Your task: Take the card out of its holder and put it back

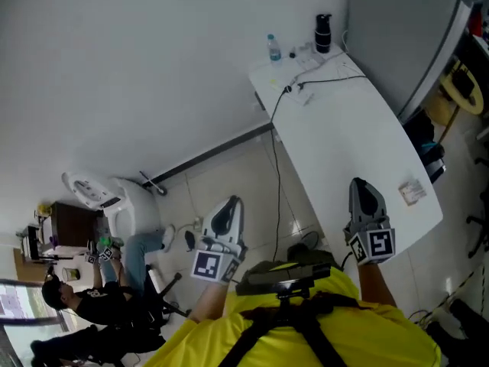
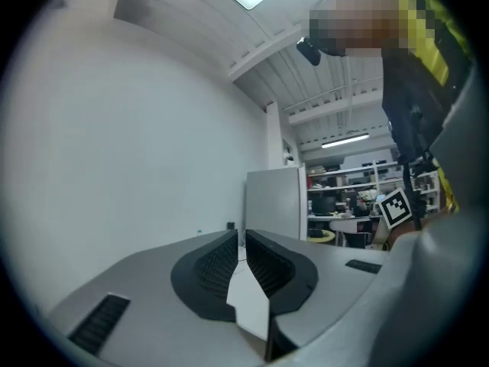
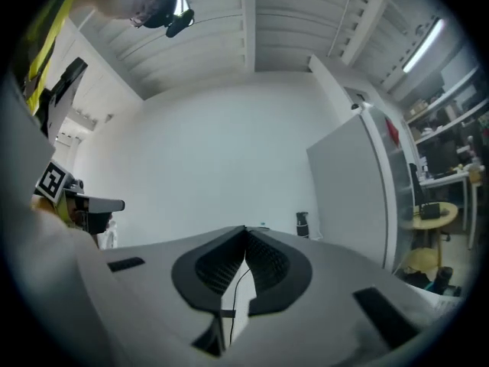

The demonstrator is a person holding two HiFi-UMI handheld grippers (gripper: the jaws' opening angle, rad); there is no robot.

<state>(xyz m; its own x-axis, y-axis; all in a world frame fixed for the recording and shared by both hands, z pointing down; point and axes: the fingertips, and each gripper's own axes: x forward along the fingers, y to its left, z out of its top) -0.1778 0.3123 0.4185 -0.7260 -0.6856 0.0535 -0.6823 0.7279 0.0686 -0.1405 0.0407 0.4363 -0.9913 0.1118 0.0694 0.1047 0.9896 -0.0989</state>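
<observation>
Two tools: the left tool (image 1: 231, 202) is all but closed, with a thin slit at the tips and nothing in it. The right tool (image 1: 359, 183) is closed tip to tip and empty.
Card holder (image 1: 412, 190): lies on the white counter (image 1: 344, 121) by its near right edge, apart from both tools. It is too small to confirm a card inside.
Step in hand: judged not begun; approach pending.
Next move: likely open a tool, then descend to the holder.
Pose: both tools are level, raised before the chest. The right is over the counter's near end, the left over the floor.
</observation>
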